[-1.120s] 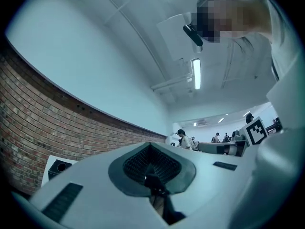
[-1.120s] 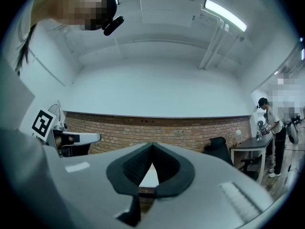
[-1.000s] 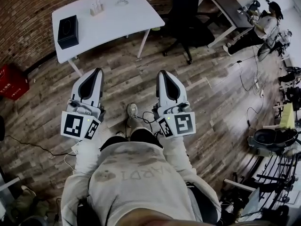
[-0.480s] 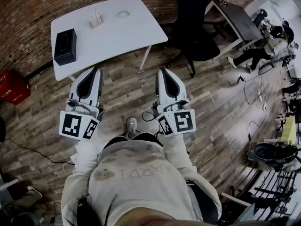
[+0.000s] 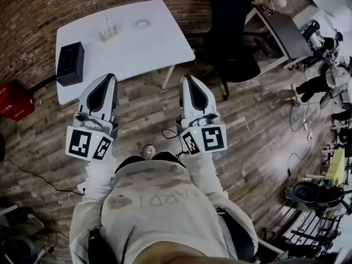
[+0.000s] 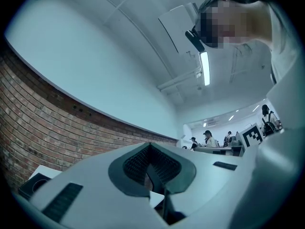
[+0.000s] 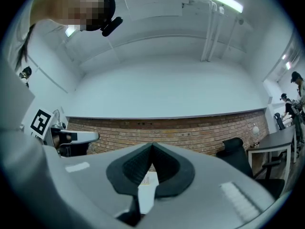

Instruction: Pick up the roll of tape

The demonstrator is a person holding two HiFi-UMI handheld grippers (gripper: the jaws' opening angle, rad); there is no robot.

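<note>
Head view: a person stands on the plank floor (image 5: 144, 110) short of a white table (image 5: 137, 51). A left gripper (image 5: 109, 78) and a right gripper (image 5: 187, 78) are held out side by side, and both gripper views show each pair of jaws pressed together on nothing. The roll of tape (image 5: 143, 23), a small pale ring, lies untouched toward the table's far edge by the brick wall (image 5: 60, 4). It sits just right of a cluster of small bottles (image 5: 108, 29) and well apart from both grippers. Nothing of the task looks done: the reach across the tabletop, the opening of the jaws and the grip itself all appear to remain. The table's middle is bare, giving an open path to the tape. A black tissue box (image 5: 70, 64) sits at the left end, and a black office chair (image 5: 234, 37) crowds the right corner, the side to be wary of.
</note>
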